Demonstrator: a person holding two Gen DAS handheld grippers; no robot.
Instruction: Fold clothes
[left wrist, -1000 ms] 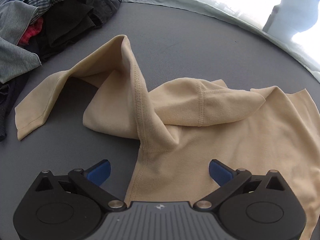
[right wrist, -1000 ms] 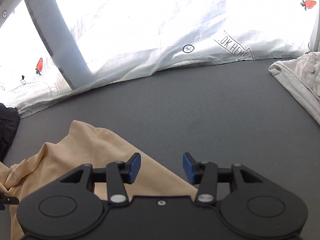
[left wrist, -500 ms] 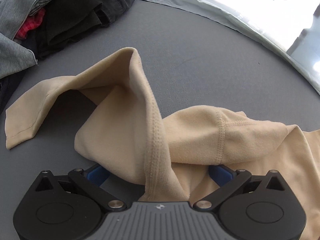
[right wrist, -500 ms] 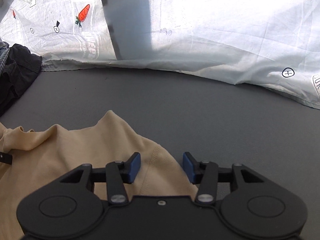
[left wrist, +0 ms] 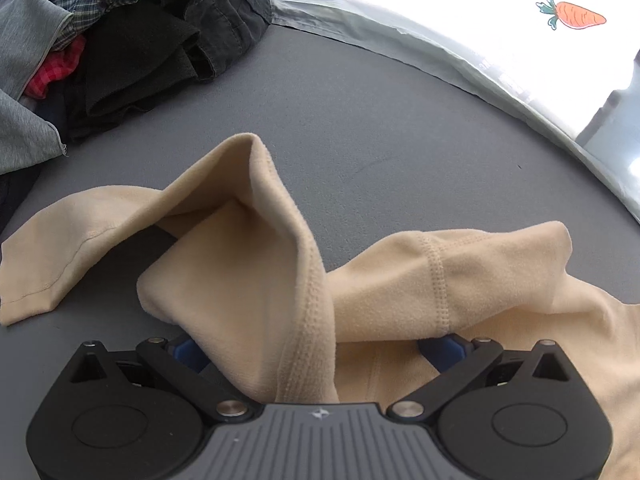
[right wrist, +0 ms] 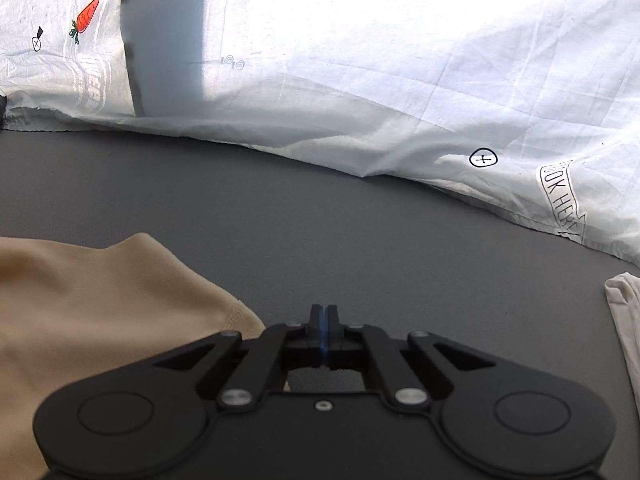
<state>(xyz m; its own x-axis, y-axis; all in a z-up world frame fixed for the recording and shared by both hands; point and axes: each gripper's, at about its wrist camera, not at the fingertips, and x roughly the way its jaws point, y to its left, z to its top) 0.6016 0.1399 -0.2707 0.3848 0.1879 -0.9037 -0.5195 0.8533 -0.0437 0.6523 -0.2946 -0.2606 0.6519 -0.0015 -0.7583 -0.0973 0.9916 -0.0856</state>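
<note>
A beige knit garment (left wrist: 240,272) lies crumpled on the grey surface (left wrist: 360,112), with a seamed fold standing up in a ridge. My left gripper (left wrist: 315,352) is open and wide, and that ridge and a second fold lie between its blue pads (left wrist: 188,354) without being pressed. In the right wrist view the same beige garment (right wrist: 100,312) fills the lower left. My right gripper (right wrist: 325,320) is shut, pads together over the grey surface (right wrist: 320,220) just right of the garment's hemmed edge. No cloth shows between its pads.
A heap of dark, plaid, grey and red clothes (left wrist: 120,40) sits at the far left. A white printed sheet (right wrist: 400,80) bounds the far side. A white garment (right wrist: 624,320) lies at the right edge.
My left gripper has advanced over the beige garment, so the folds now sit between its fingers. My right gripper has swung sideways along the garment's edge and its jaws have closed.
</note>
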